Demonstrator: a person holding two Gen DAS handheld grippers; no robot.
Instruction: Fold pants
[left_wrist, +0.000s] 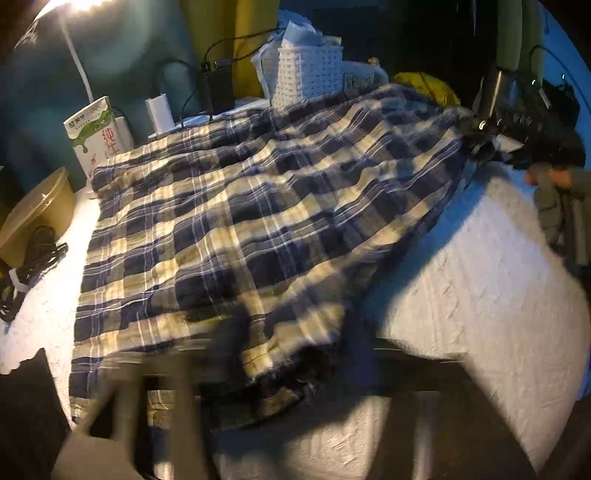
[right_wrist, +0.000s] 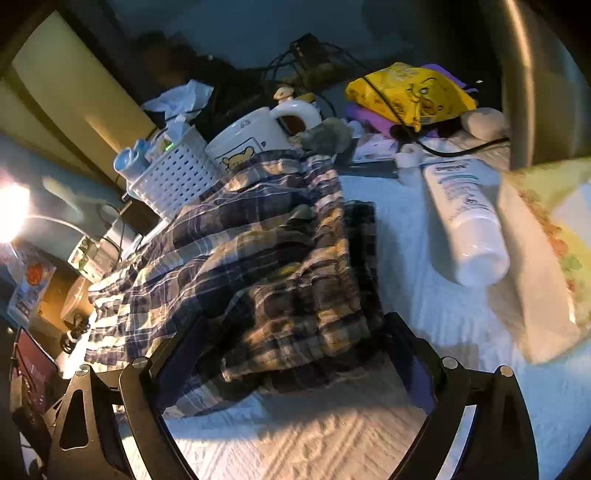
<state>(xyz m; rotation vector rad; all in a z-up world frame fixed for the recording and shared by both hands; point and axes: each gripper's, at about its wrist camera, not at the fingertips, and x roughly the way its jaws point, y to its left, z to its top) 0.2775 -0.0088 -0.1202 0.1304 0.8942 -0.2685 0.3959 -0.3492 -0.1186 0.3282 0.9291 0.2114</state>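
A: Start with the left gripper (left_wrist: 295, 369). How do its jaws stand?

B: Its view is smeared by blur at the near edge, but the fingers are drawn close together, and the near hem of the plaid pants (left_wrist: 258, 221) is bunched up right between them. It looks like a pinch on the cloth.

A: And the right gripper (right_wrist: 295, 369)?

B: Spread wide. Its two dark fingers (right_wrist: 173, 369) stand either side of the rumpled near end of the pants (right_wrist: 258, 258), and the pads don't press the fabric. In the left view that same tool (left_wrist: 524, 122) sits at the far right edge of the cloth.

A: Where do the pants lie?

B: Across a white textured cover (left_wrist: 461, 277), running from the near edge toward the far clutter, creased and partly doubled over on the right side.

A: What surrounds them?

B: A white perforated basket (left_wrist: 310, 74) and a mug with a bear print (right_wrist: 251, 144) touch the far end. A milk carton (left_wrist: 96, 133) stands far left, under a bright lamp (left_wrist: 81, 5). A white lotion bottle (right_wrist: 465, 218) lies to the right, a yellow bag (right_wrist: 410, 92) beyond it.
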